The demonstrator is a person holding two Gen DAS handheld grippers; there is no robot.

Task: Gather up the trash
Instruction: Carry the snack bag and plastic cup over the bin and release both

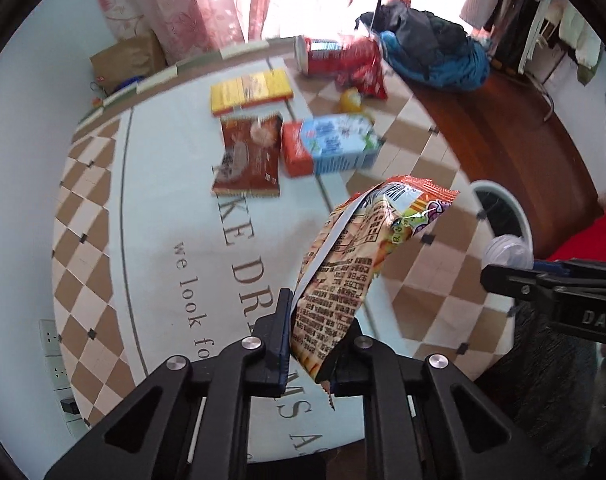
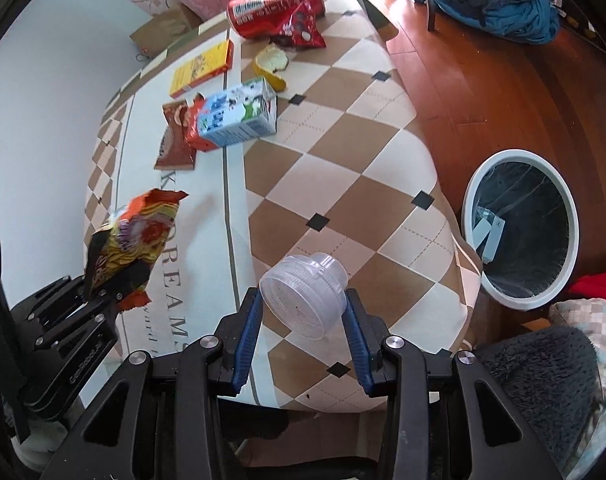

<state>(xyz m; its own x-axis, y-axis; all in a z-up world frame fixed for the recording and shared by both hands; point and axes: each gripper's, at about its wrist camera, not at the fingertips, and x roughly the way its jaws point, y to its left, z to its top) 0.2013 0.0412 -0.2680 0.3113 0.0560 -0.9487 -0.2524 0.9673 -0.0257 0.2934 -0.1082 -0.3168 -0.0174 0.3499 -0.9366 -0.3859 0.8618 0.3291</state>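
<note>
my left gripper (image 1: 307, 344) is pinching the light, crinkly snack wrapper (image 1: 359, 264) by its edge; right gripper (image 2: 303, 320) is clamping the thin, crushable plastic cup (image 2: 303, 300).

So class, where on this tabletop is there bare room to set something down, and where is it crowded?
Free: the checkered cloth between the milk carton and the near edge, and the lettered white band below the brown wrapper. Crowded: the far end, where the carton, wrapper, yellow box, peel and red bag cluster.
</note>
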